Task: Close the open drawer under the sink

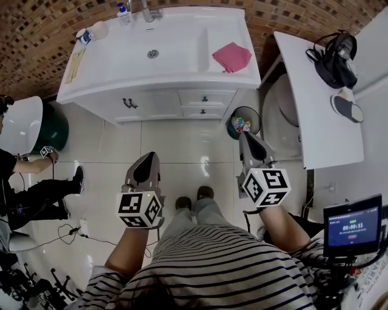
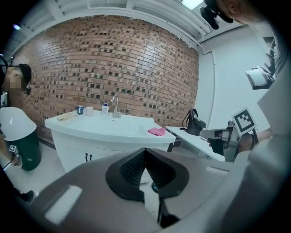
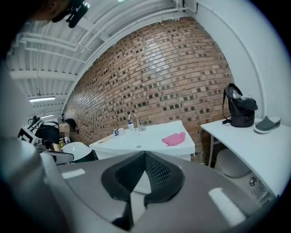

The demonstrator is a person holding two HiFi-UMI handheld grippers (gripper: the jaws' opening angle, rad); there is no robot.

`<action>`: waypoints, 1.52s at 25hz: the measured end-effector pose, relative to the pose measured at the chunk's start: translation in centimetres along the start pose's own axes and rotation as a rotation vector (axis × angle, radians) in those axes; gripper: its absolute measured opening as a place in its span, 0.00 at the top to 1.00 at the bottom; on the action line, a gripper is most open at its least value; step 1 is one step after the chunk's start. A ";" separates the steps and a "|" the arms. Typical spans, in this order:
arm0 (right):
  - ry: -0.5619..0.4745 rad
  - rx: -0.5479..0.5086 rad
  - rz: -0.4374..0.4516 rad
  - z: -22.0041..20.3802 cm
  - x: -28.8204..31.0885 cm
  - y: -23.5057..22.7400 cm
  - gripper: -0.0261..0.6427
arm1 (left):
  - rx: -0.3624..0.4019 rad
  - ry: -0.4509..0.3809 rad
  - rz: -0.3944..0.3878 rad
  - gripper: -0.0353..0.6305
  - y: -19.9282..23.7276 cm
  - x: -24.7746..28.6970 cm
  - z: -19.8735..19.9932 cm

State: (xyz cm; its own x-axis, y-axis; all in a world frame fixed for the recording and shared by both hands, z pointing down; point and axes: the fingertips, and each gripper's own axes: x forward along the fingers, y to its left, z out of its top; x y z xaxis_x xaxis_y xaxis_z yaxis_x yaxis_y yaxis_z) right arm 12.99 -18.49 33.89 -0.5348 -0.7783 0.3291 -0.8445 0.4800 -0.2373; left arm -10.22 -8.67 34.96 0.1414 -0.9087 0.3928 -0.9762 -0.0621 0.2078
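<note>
Near right, monitor (image 1: 353, 225) timer reads 00:00:11. Left gripper (image 1: 149, 158), right gripper (image 1: 247, 138): both pinched closed, empty, well short of sink drawers (image 1: 215, 98).

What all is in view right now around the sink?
sink vanity: one, white, by the brick wall
faucet: one, metal, sink's back rim
soap bottle: one, white and blue, left of faucet
cup: one, white, counter's back left
cloth: one, pink, counter's right end
drawers: two, white, stacked, vanity's right front
bin: one, dark, floor right of vanity
table: one, white, right side
backpack: one, black, on the table
slipper: one, grey, on the table near the backpack
monitor: one, black, lower right
seated person: one, dark clothes, far left
left gripper: one, grey, shut and empty, over the floor
right gripper: one, grey, shut and empty, over the floor
</note>
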 end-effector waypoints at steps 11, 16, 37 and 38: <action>-0.057 -0.005 -0.050 -1.0 -6.9 3.9 0.96 | 0.019 -0.070 -0.035 0.92 0.6 -6.0 -0.1; -0.102 -0.003 -0.082 -2.0 -12.2 8.4 0.96 | 0.000 -0.098 -0.055 0.92 1.6 -12.9 -1.3; -0.134 -0.068 -0.091 -8.0 -26.9 28.5 0.96 | -0.011 -0.151 -0.170 0.92 4.4 -33.7 -5.3; -0.131 -0.077 -0.086 -8.2 -27.1 29.0 0.96 | -0.011 -0.150 -0.175 0.92 4.2 -34.0 -5.5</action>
State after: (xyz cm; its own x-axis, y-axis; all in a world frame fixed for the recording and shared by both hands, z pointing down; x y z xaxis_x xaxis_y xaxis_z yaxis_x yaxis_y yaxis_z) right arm 2.76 19.84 25.54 -0.4564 -0.8617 0.2220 -0.8895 0.4348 -0.1407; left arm -18.19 24.26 27.36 0.2813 -0.9359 0.2121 -0.9370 -0.2202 0.2711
